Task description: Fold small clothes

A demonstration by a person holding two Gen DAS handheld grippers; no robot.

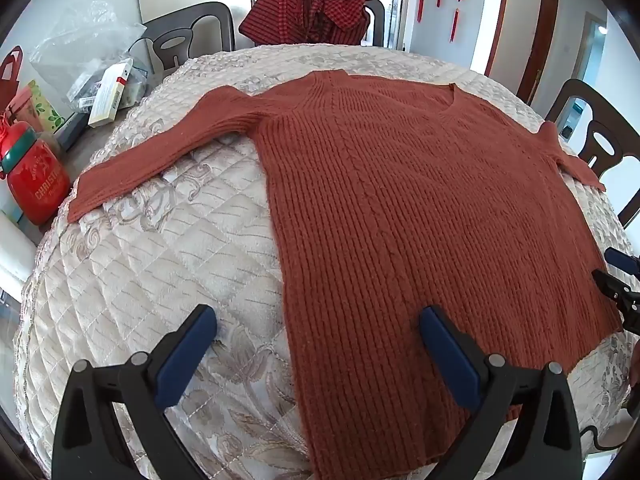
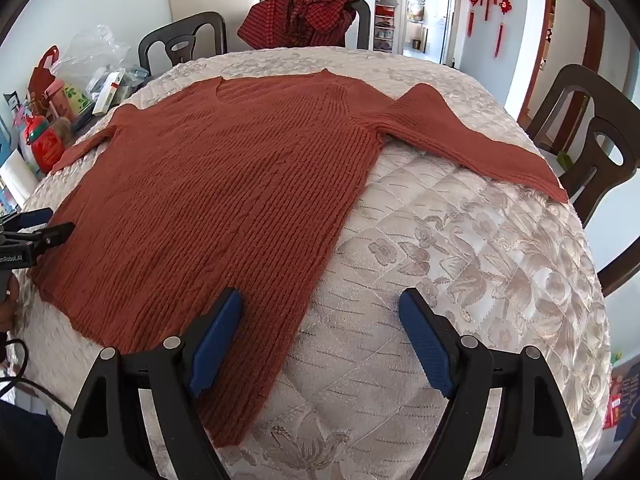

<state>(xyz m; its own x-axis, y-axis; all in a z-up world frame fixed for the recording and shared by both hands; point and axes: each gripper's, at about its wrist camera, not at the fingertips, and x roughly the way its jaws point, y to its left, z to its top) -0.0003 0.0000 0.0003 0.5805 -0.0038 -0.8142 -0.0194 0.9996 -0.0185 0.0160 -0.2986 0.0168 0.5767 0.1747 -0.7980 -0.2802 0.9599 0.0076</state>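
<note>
A rust-red ribbed knit sweater (image 1: 400, 208) lies flat and spread out on the quilted cream table cover (image 1: 160, 264), neck at the far side, both sleeves stretched outward. It also shows in the right wrist view (image 2: 224, 200). My left gripper (image 1: 318, 322) is open and empty above the sweater's near left hem corner. My right gripper (image 2: 320, 304) is open and empty above the near right hem corner; it also shows at the right edge of the left wrist view (image 1: 616, 276). The left gripper shows at the left edge of the right wrist view (image 2: 44, 224).
A red checked garment (image 1: 312, 12) hangs over a far chair. Dark chairs (image 2: 592, 140) stand around the table. At the left are a red Christmas jar (image 1: 36, 180), boxes (image 1: 110, 94) and plastic bags (image 1: 80, 40). A cable (image 2: 16, 380) trails at the near left.
</note>
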